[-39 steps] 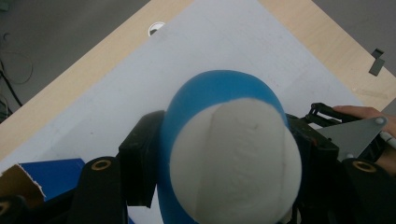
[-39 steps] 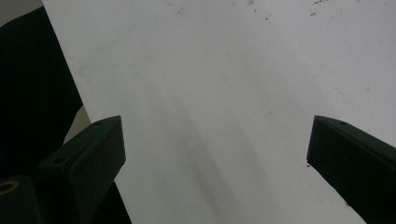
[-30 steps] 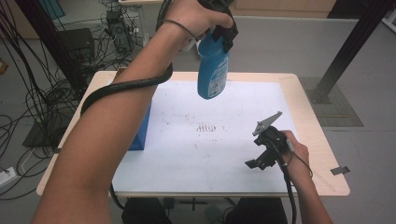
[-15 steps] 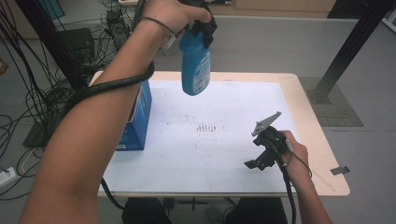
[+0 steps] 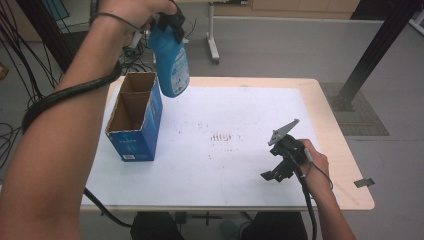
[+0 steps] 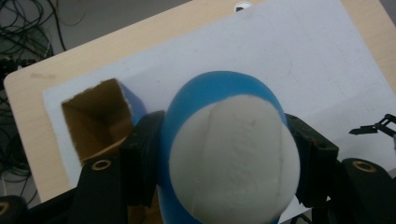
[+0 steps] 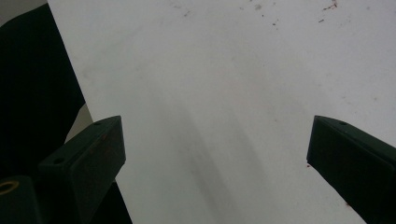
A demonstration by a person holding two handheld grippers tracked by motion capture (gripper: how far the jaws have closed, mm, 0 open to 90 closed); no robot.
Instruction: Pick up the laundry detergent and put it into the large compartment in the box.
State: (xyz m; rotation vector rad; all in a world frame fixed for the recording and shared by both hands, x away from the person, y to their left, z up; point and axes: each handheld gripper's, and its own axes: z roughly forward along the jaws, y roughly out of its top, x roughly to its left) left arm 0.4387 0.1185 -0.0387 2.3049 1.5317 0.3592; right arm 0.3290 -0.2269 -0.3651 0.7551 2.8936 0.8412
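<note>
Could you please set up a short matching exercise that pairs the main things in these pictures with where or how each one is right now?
Things:
1. blue bottle
2. cardboard box
3. right tongs
4. white mat

States:
A. open, low over the near right part of the table
B. lies flat on the wooden table, with small reddish specks
C. clamped in the left tongs, held in the air
D. stands on the mat at its left, top open, two compartments

Pairs: 1-C, 2-D, 3-A, 4-B
</note>
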